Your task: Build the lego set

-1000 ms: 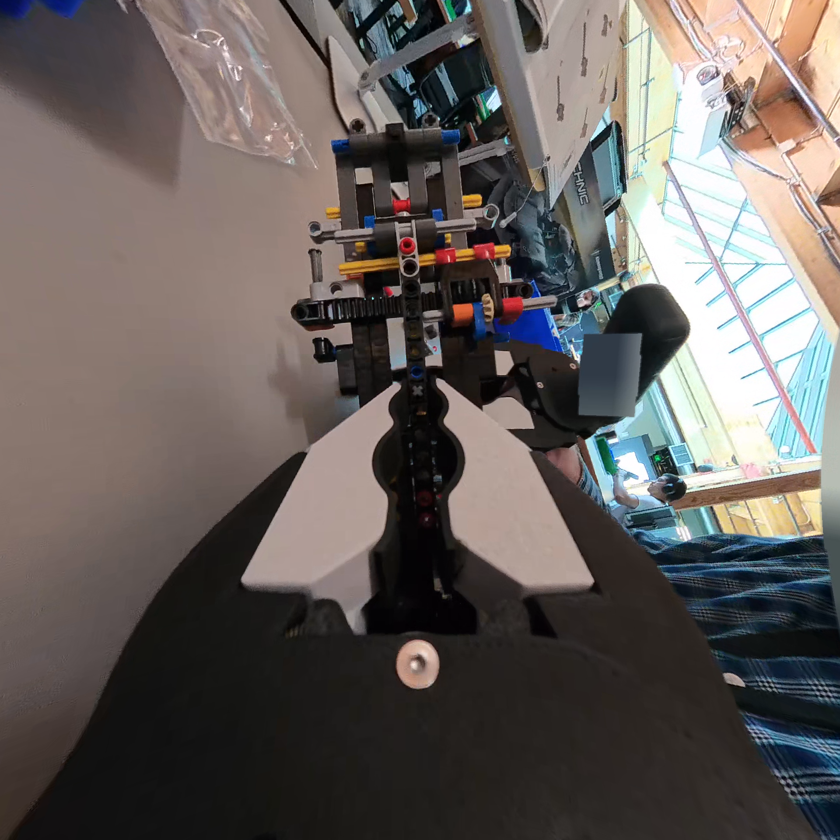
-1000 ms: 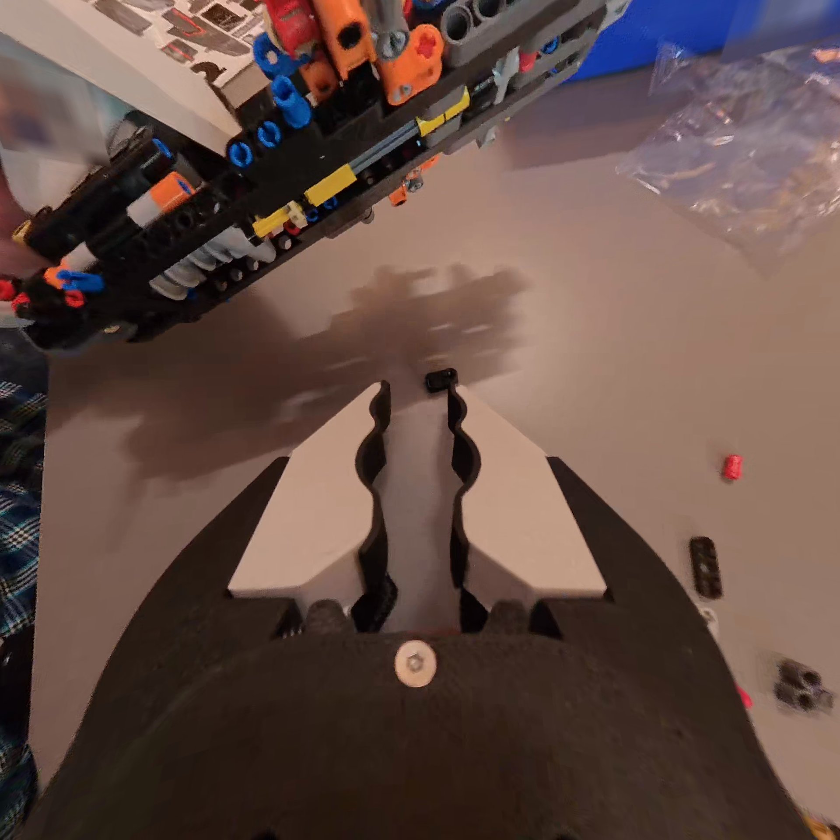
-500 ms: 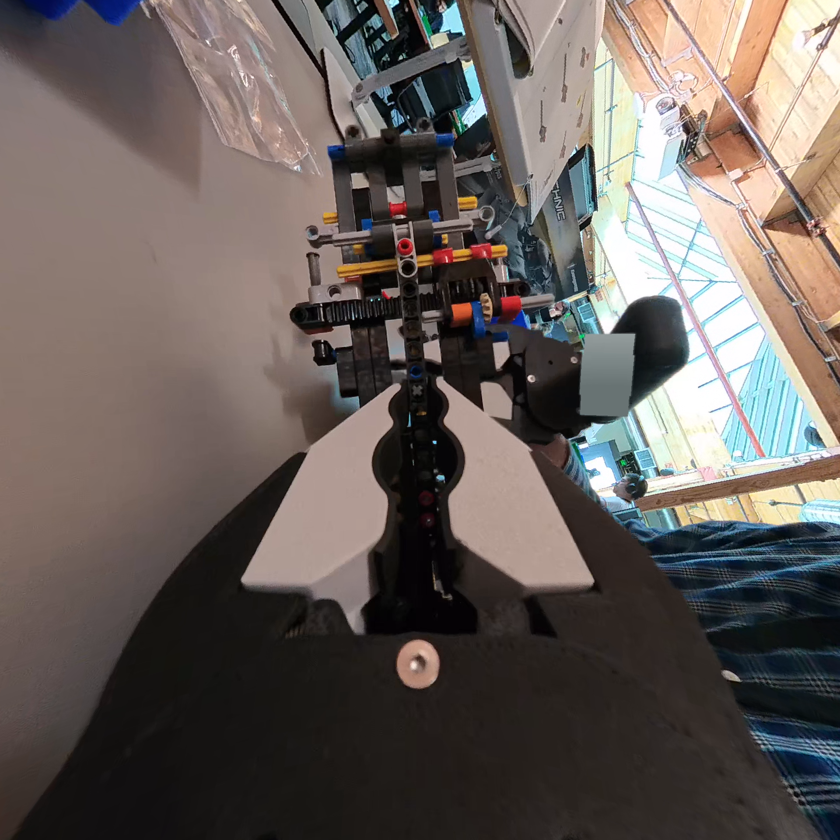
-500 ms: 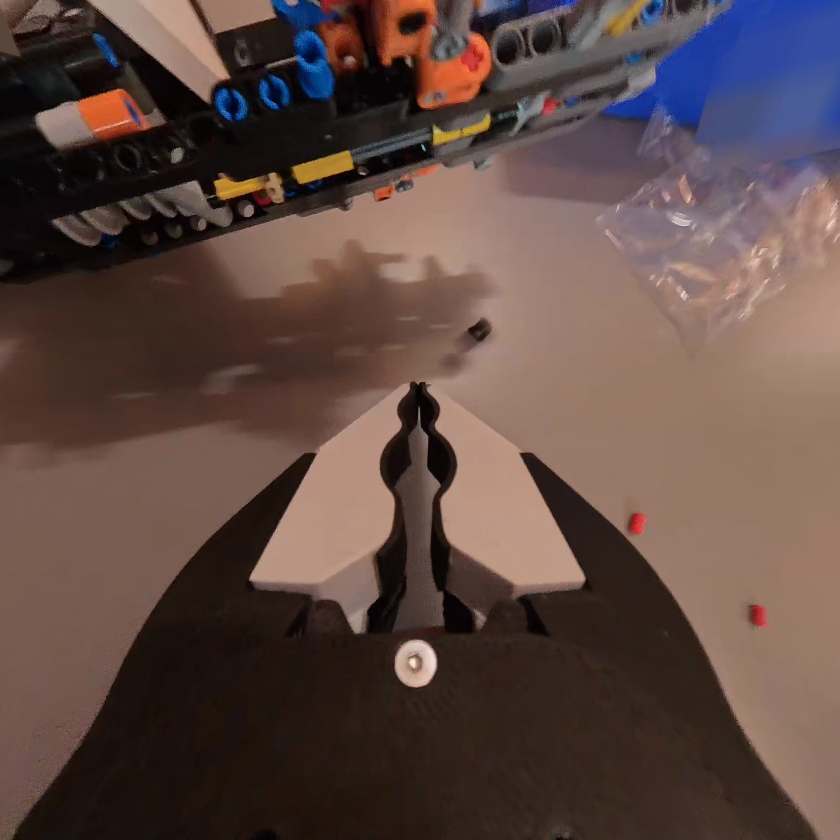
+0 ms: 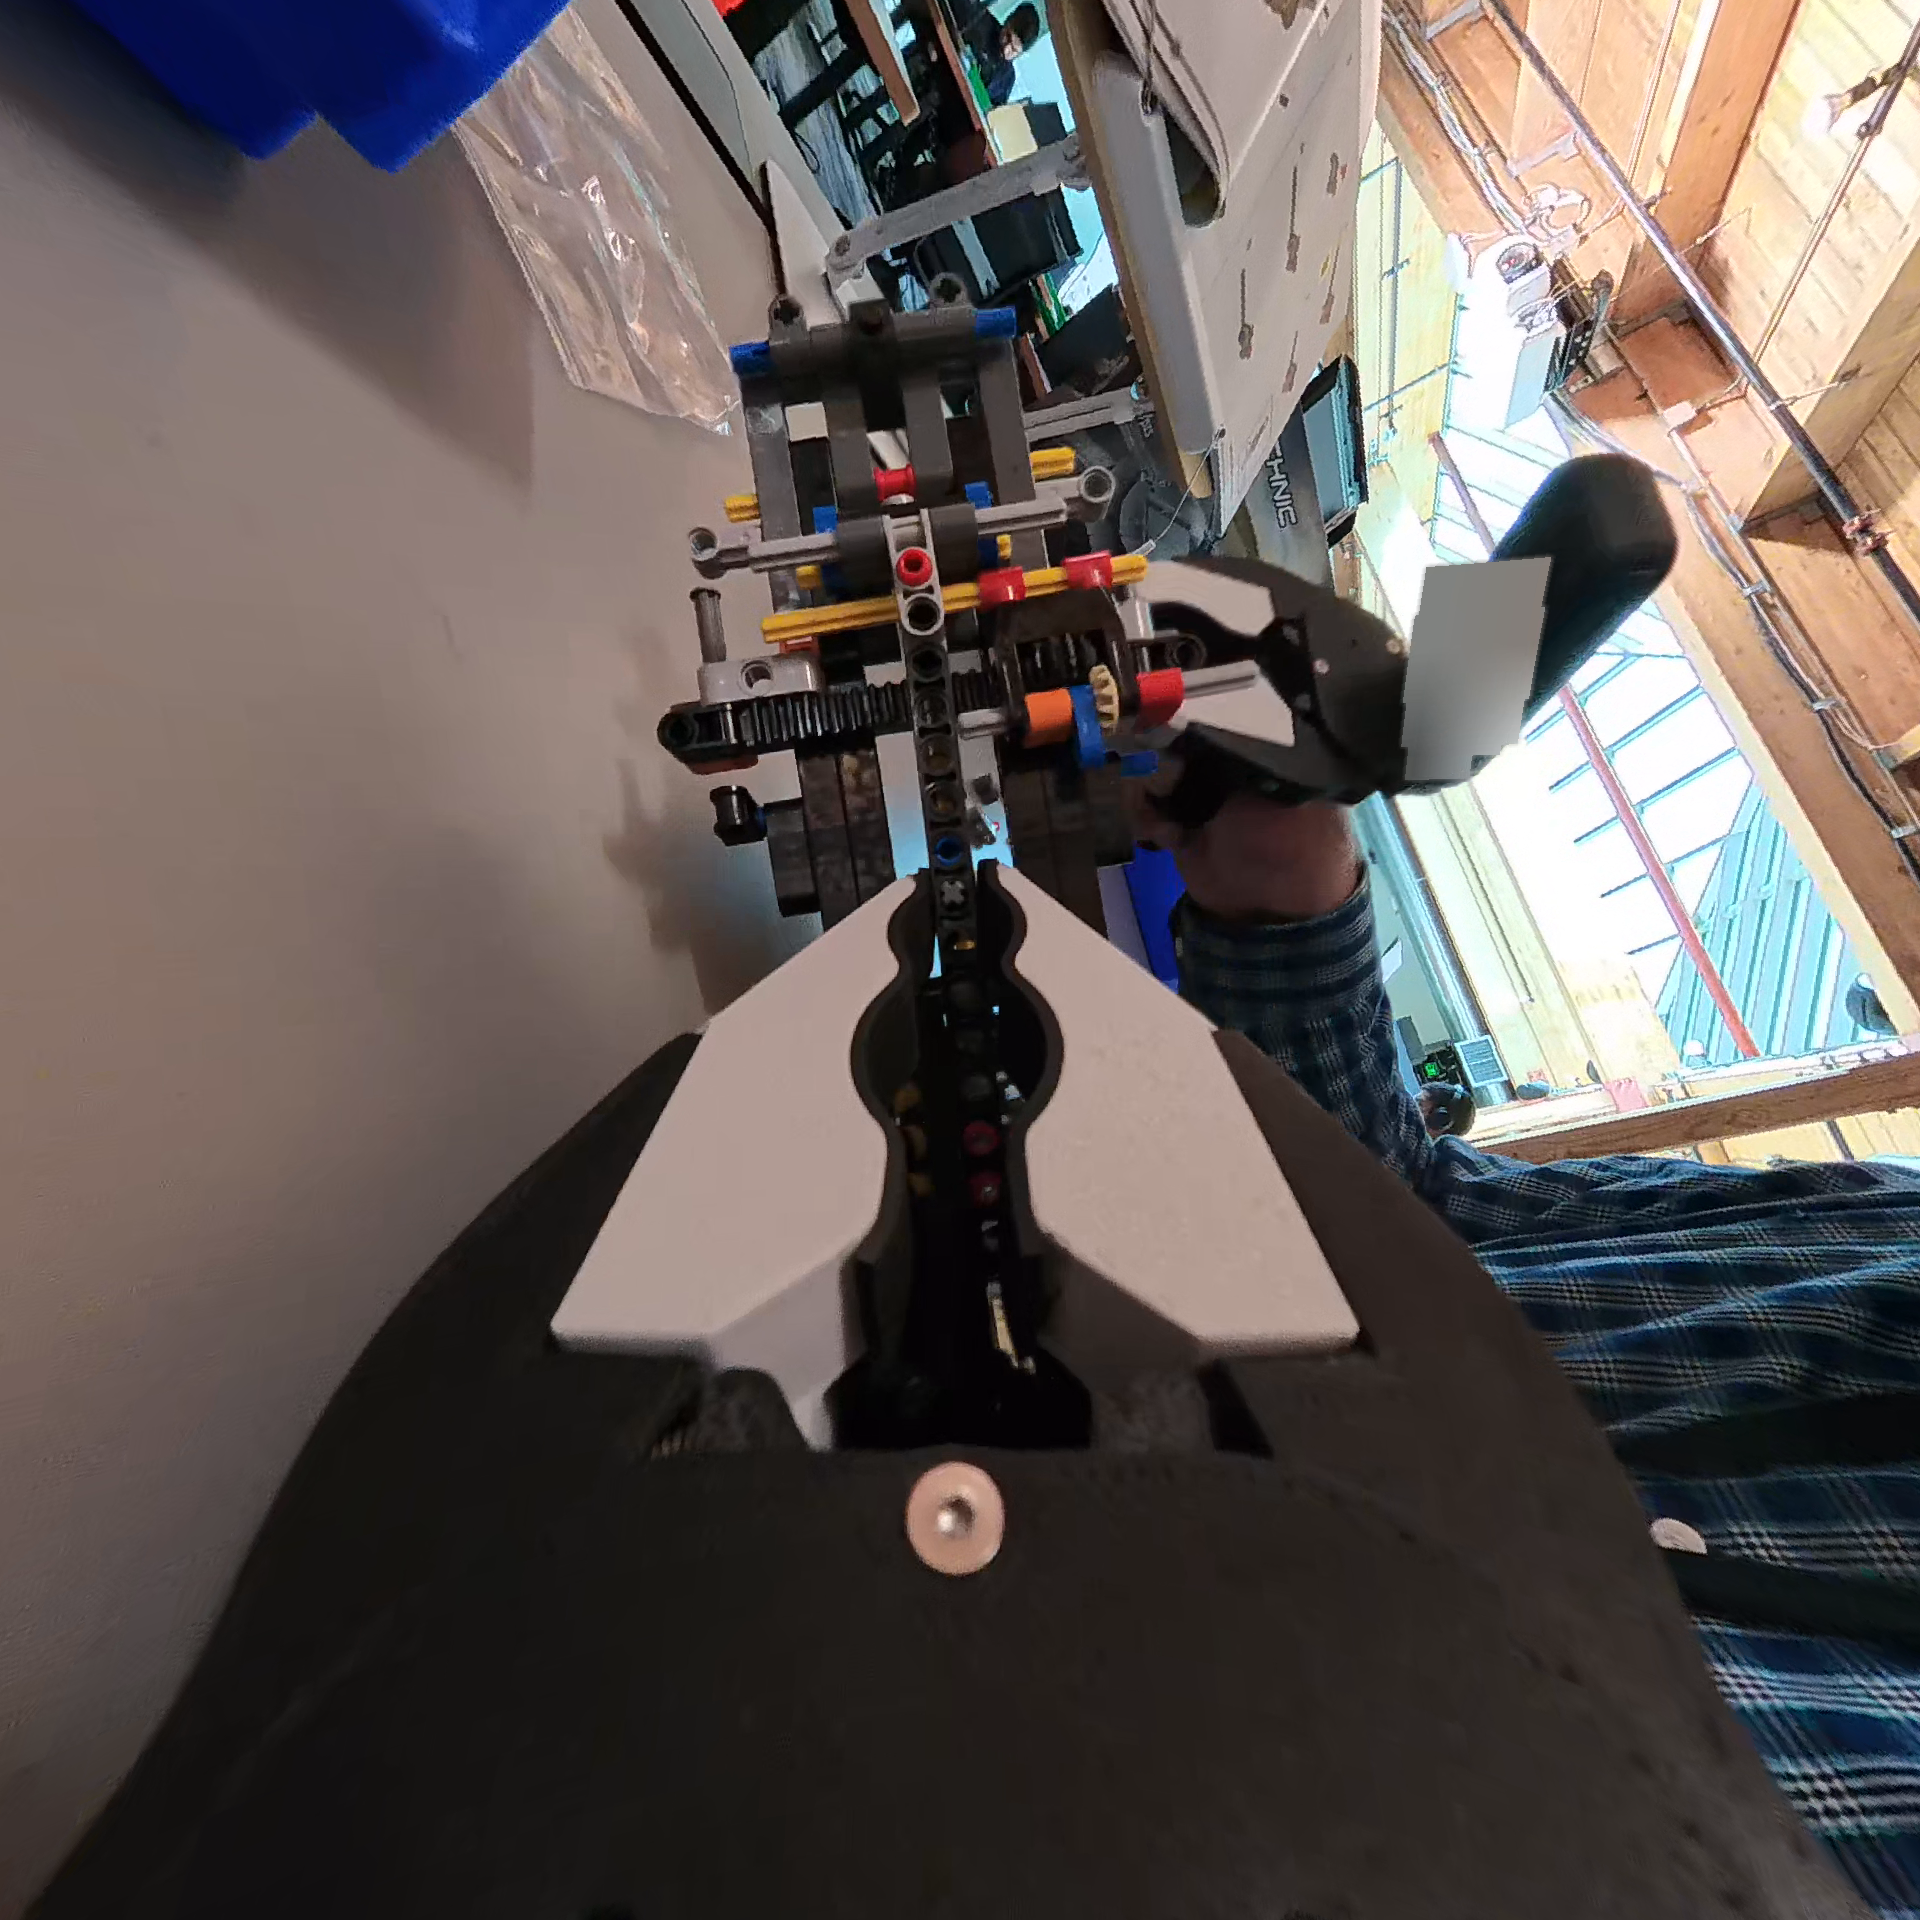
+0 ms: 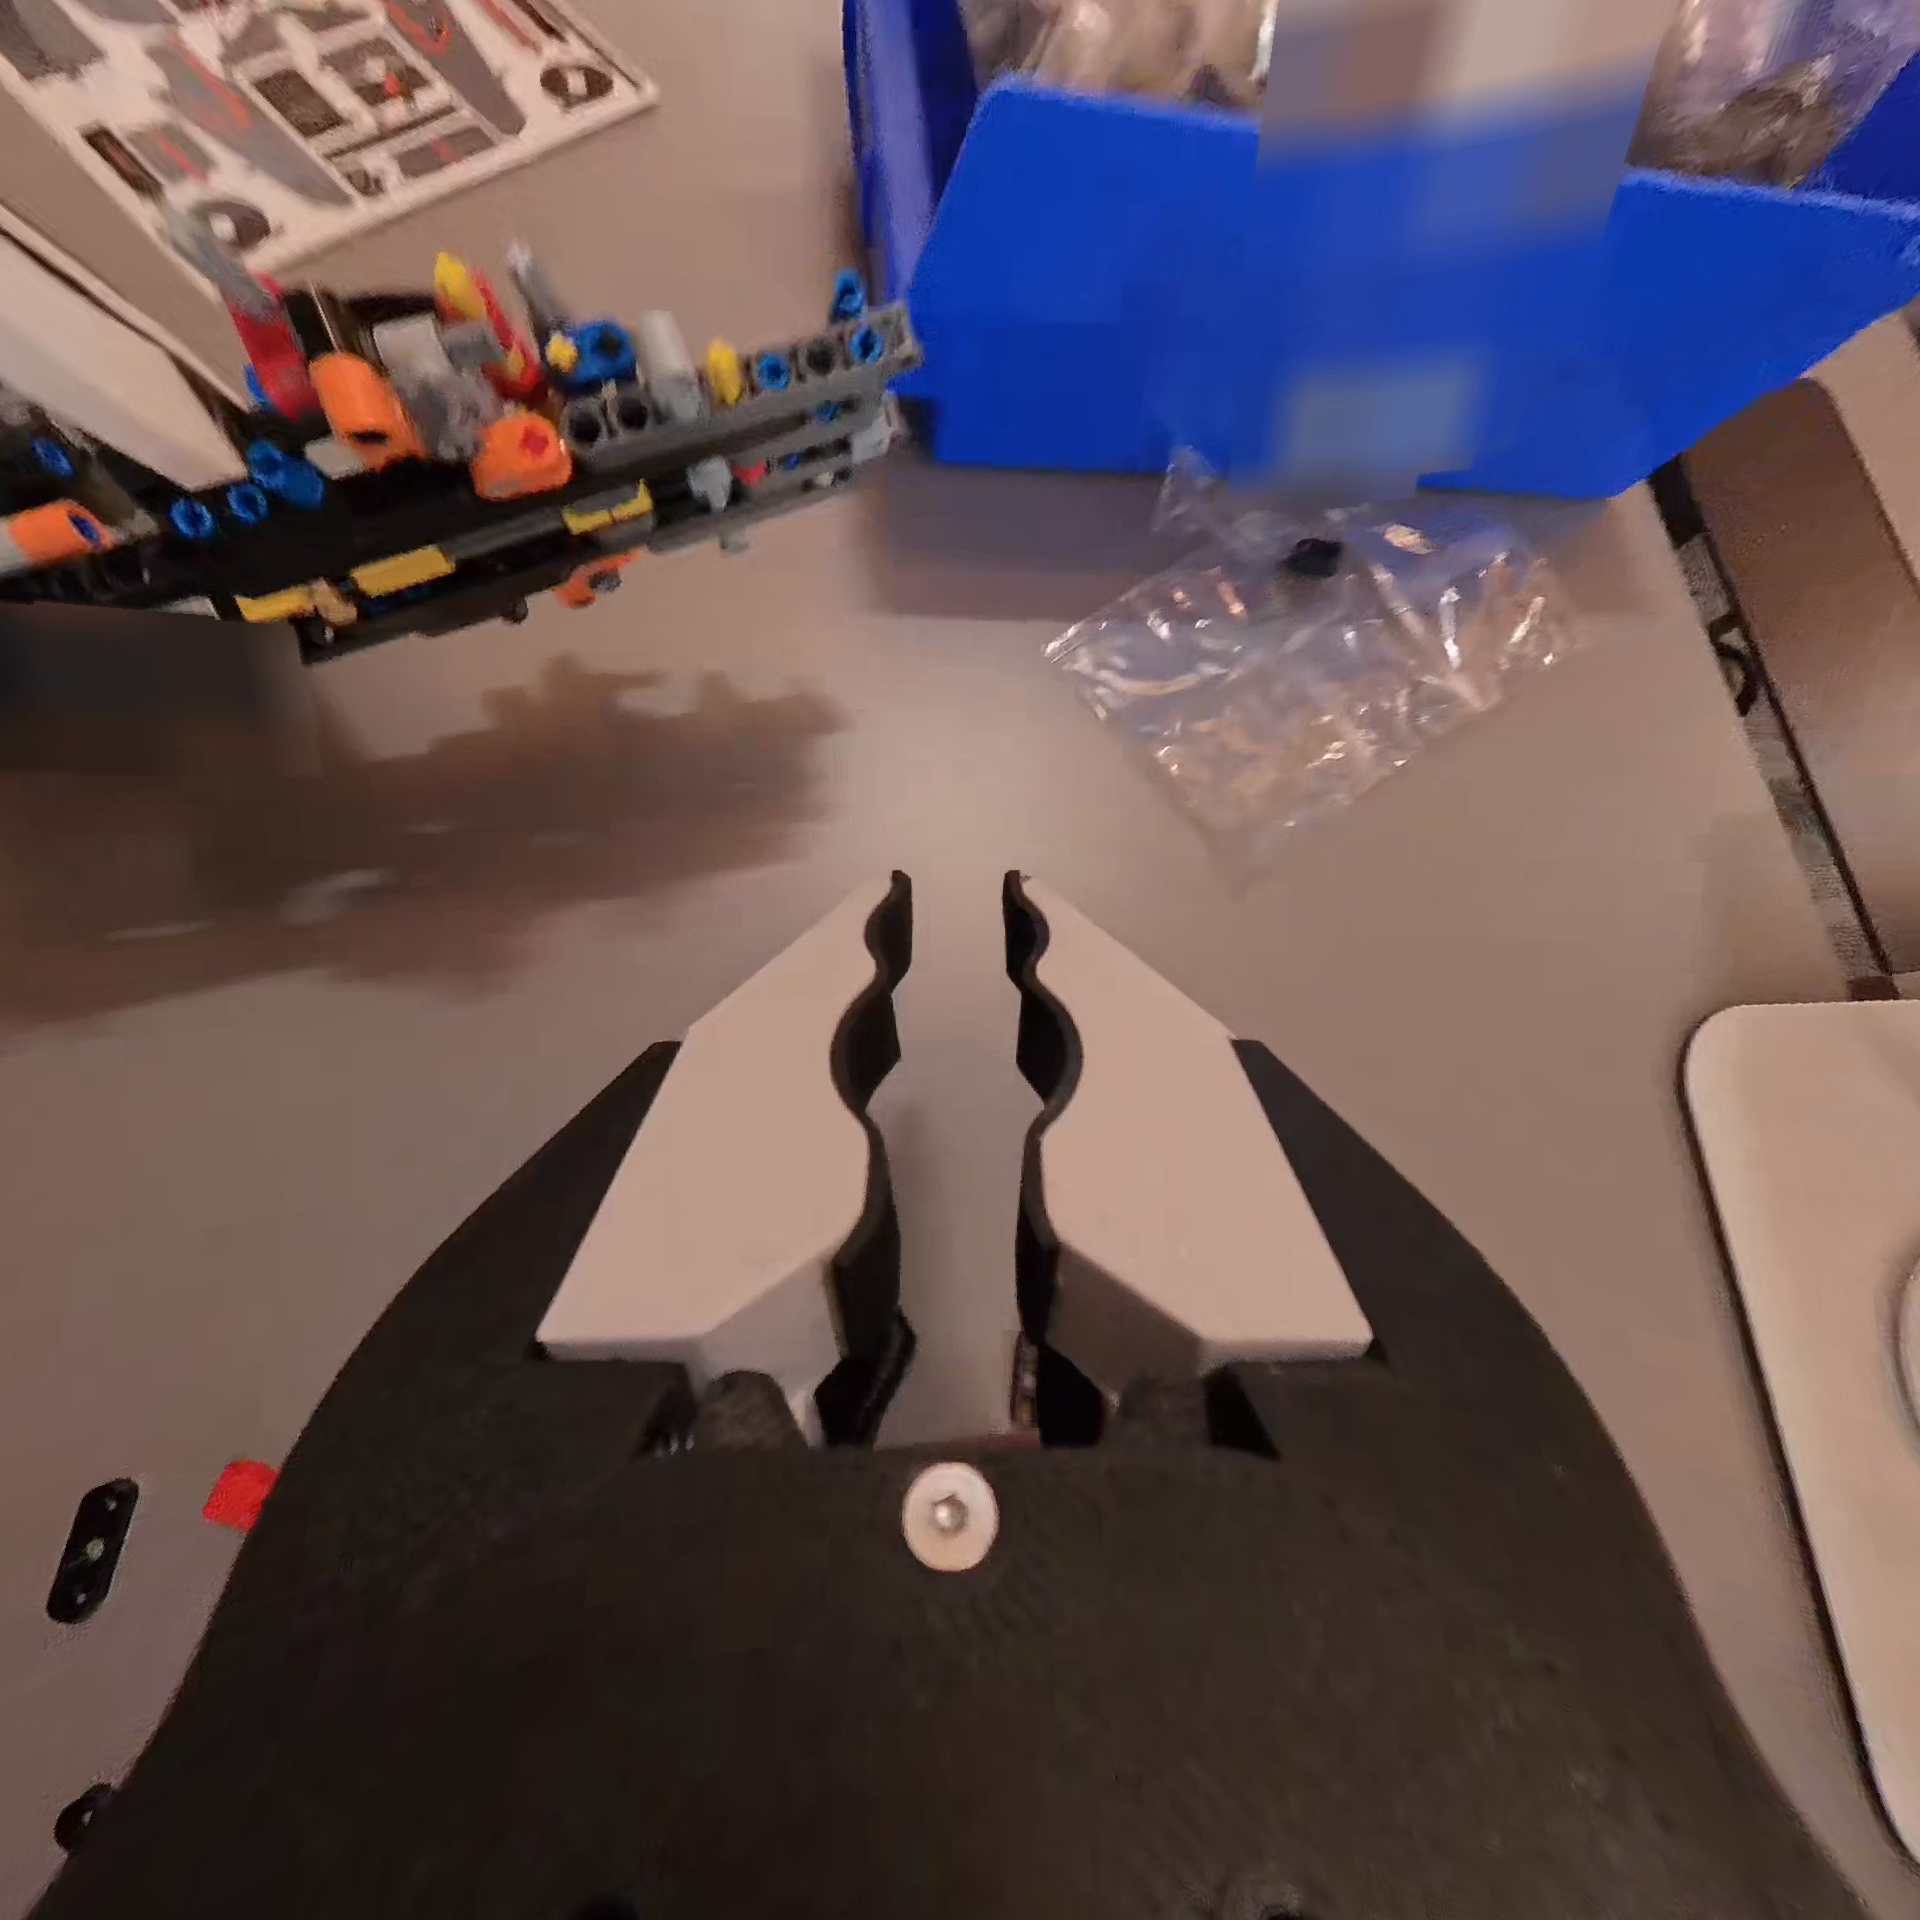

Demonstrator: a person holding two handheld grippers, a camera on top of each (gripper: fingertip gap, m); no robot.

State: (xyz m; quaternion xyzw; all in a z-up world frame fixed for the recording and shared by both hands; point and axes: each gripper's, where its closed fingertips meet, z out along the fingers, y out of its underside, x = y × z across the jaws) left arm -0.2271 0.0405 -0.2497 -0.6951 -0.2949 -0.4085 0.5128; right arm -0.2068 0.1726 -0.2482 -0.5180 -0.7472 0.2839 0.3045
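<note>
The lego assembly (image 5: 914, 644) is a frame of black and grey beams with yellow axles and red, blue and orange parts. My left gripper (image 5: 956, 883) is shut on its long black beam and holds it above the grey table. My right gripper (image 6: 956, 883) is open and empty over bare table. The assembly shows at the upper left of the right wrist view (image 6: 468, 488), apart from that gripper. In the left wrist view the right gripper (image 5: 1184, 665) shows open beside the assembly's right end.
A blue bin (image 6: 1247, 312) stands at the back with a clear plastic bag (image 6: 1309, 675) of parts before it. A printed sheet (image 6: 312, 104) lies at the back left. A small black beam (image 6: 91, 1548) and a red piece (image 6: 237, 1494) lie at the left. A white pad (image 6: 1818, 1299) lies at the right. My right fingertips sit around 15 centimeters from my left ones. Both grippers' tips are roughly 20 centimeters from the red piece (image 6: 237, 1494).
My right gripper shut near a small black pin, then opened again empty and swung toward the blue bin. The left gripper kept its hold and tilted slightly.
</note>
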